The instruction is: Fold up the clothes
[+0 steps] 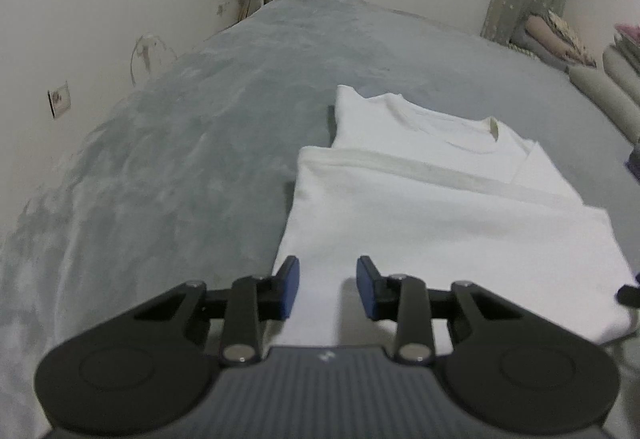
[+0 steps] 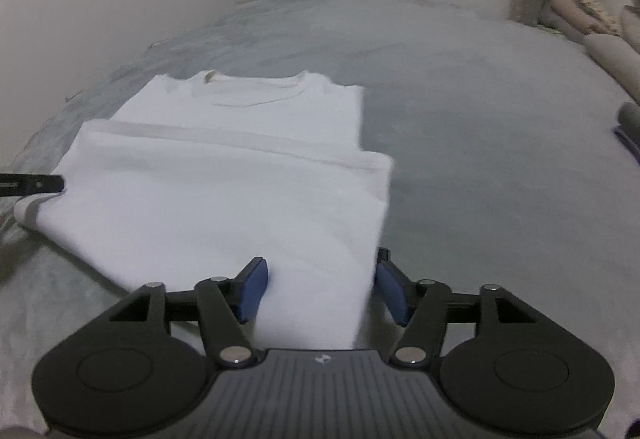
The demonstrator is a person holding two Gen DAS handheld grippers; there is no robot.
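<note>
Seen from the left wrist, a white T-shirt (image 1: 436,223) lies on a grey bedspread (image 1: 180,143), its bottom half doubled up toward the collar, while the left gripper (image 1: 328,287) hovers over the near-left fold with its blue pads narrowly apart and gripping nothing; to finish neatly, both grippers should probably pinch the near corners evenly and carry them together so the hem meets the collar squarely. From the right wrist, the right gripper (image 2: 322,289) stands wide, straddling the near-right corner without pressing it, and the cloth looks smooth, thick and slightly blurred.
</note>
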